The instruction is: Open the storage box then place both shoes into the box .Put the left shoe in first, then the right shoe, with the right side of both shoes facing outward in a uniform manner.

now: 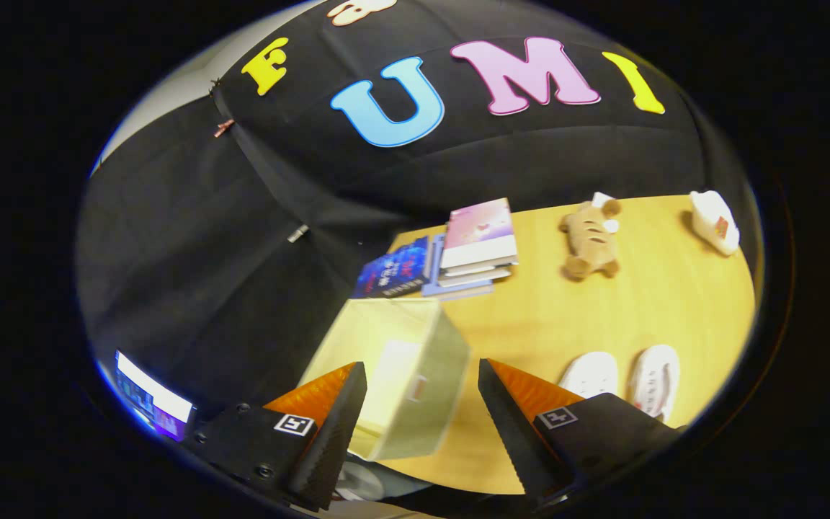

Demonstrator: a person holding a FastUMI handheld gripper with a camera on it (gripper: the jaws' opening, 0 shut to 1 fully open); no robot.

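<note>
We hold the gripper with its two black, orange-topped fingers spread wide and clamping nothing, above the pale yellow-green fabric storage box, which sits lid-closed at the near left edge of the light wooden table, seen between and just beyond the fingers. Beyond the box we see a stack of books; further right lie a brown plush toy and a white object. The two white shoes rest side by side just beyond the right finger.
</note>
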